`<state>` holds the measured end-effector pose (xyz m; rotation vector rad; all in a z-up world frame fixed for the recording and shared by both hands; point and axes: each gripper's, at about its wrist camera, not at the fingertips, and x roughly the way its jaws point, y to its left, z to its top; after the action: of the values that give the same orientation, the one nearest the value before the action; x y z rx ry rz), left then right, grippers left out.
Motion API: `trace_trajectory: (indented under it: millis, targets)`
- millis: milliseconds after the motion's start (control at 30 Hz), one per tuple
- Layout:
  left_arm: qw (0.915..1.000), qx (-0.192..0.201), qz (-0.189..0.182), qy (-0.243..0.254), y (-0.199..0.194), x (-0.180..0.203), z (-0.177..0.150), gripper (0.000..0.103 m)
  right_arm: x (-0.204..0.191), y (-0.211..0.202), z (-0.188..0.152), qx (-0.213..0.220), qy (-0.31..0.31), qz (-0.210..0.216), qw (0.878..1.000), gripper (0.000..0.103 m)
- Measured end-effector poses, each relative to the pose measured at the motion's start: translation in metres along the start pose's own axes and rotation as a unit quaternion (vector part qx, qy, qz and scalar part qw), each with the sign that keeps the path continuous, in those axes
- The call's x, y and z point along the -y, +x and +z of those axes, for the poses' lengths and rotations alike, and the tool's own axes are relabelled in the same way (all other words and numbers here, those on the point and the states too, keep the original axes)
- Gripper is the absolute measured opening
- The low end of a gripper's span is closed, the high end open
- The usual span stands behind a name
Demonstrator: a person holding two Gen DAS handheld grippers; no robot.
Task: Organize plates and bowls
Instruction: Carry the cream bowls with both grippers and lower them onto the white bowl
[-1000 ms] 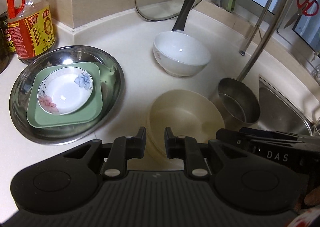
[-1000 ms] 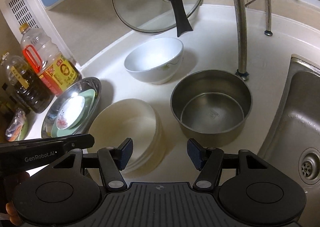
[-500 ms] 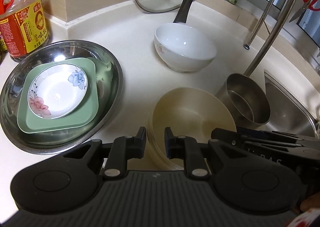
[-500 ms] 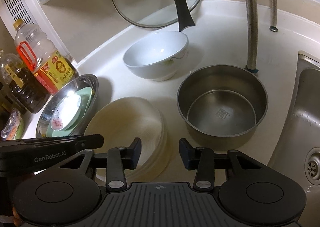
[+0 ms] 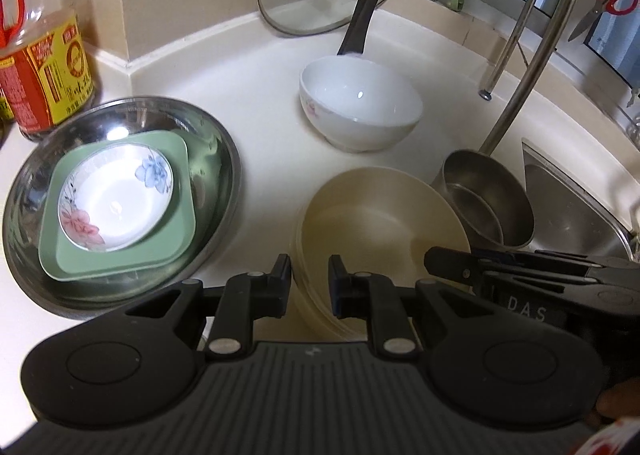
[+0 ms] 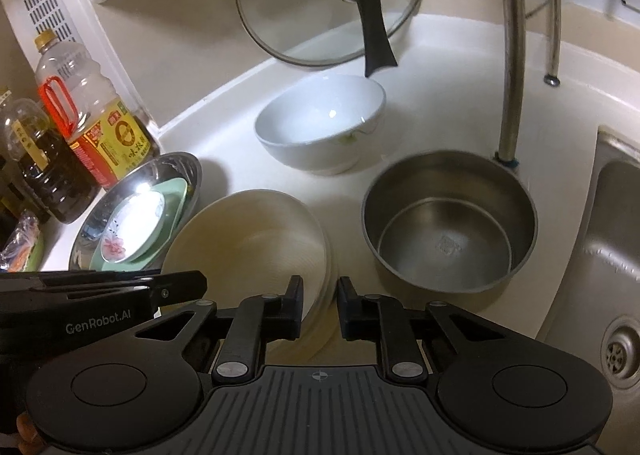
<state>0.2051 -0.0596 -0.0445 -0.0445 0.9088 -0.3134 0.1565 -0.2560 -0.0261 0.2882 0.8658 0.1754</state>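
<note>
Both grippers on the cream bowl stack (image 5: 384, 223), opposite sides of near rim.

L gripper (image 5: 309, 277): jaws narrow, straddling near-left rim of stack, one finger outside wall, other inside. Looks clamped on rim edge; exact pad contact hard to confirm, hidden by fingers.

R gripper (image 6: 319, 297): jaws closing, near-right rim of stack between them. Left finger over inside of bowl, right finger outside wall. Pads look at or almost at rim; full press not confirmable.

Stack location: on counter (image 5: 260, 103), centre front, just beside steel tray (image 5: 224, 159) on its left, steel pot (image 6: 448, 223) on its right, white bowl (image 5: 360, 103) behind. Tray holds green square plate (image 5: 120, 259) w/ small floral dish (image 5: 116, 203) on top.

Key relation: stack lies straight ahead of and below both grippers, both angled down at it. Rim runs crosswise to fingers at each grip point, so each jaw bites the wall edge-on. Neither hand clearly nearer; grips roughly symmetric L/R.

Judgement: two-handed lift of stack about to start. Needs R grip seated first, then even rise on both sides to keep stack level. Risk: thin-rim pinch slipping, nested bowls separating or tilting, clipping pot or tray on the way up. Destination not evident.

Also around: glass lid (image 6: 332, 3) leaning on wall, oil bottle (image 6: 92, 115), sink (image 6: 612, 275) at right.
</note>
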Motion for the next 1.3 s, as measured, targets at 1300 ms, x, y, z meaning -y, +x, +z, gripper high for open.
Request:
trace_trajectory:
  millis: [1300]
  targets:
    - [0.9987,0.044,-0.023,0.014,0.050,0.028,0.141,0.016,0.037,0.037,0.148,0.022,0.032,-0.015,0.999,0.018]
